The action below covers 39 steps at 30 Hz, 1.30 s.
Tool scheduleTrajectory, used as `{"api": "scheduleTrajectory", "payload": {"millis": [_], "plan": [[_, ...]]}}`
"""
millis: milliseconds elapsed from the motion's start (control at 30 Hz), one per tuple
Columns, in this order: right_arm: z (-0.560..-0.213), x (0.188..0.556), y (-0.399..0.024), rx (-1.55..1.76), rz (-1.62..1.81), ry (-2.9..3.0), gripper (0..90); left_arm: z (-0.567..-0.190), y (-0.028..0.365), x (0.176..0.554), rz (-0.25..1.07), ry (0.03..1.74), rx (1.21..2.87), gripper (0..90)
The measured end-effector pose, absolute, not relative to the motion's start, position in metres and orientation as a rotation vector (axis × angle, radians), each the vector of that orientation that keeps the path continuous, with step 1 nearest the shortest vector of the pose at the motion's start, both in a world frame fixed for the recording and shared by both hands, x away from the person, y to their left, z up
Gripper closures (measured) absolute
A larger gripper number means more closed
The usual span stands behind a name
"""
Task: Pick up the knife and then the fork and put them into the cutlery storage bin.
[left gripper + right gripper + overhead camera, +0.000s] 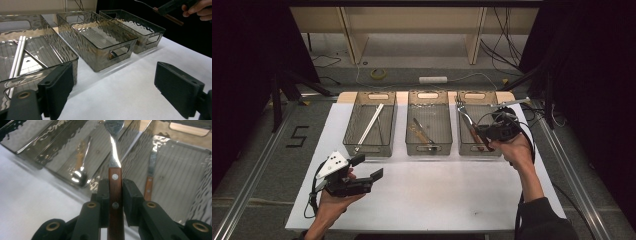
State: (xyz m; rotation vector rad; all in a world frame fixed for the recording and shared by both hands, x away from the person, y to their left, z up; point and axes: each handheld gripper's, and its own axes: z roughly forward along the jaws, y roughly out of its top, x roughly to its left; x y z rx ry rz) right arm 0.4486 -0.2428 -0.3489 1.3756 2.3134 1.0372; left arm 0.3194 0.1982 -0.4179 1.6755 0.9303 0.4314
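1. High view: a white table [422, 200] carries three clear bins in a row at its far side. The left bin [370, 125] holds white sticks [370, 126] lying slantwise. The middle bin [428, 129] holds a spoon [422, 131]. The right bin [477, 125] is under the right gripper [486, 134], which is closed on a fork [468, 120] by its wooden handle, the tines pointing to the far side above that bin. The left gripper [367, 167] is near the table's left front edge, well apart from the bins, its jaws wide open and holding nothing.

2. Left gripper view: both black jaws stand far apart over bare table, with nothing between them. The three bins run from left to far right; the sticks [17, 57] lie in the left one. At the top right, a hand [197, 9] holds the other gripper with the fork's brown handle [172, 18] sticking out.

3. Right gripper view: the jaws are clamped on the fork [115, 170], pressing its riveted wooden handle from both sides; the metal neck and tines rise toward the top. Below to the left, the spoon [81, 173] lies in its bin. To the right, a wooden-handled knife [150, 177] lies in the right bin.
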Motion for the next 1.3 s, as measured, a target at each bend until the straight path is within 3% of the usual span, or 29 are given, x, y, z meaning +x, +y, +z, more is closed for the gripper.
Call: {"api": "scheduleTrajectory", "payload": {"millis": [733,1300], "plan": [[-0.358,0.491,-0.247,1.487,0.973,2.250,77.5,-0.418,0.198,0.320,0.427,0.933,1.670,15.5],[-0.365,0.503,-0.249,1.541,0.953,2.224,77.5,-0.418,0.199,0.320,0.427,0.930,1.671,15.5]]}}
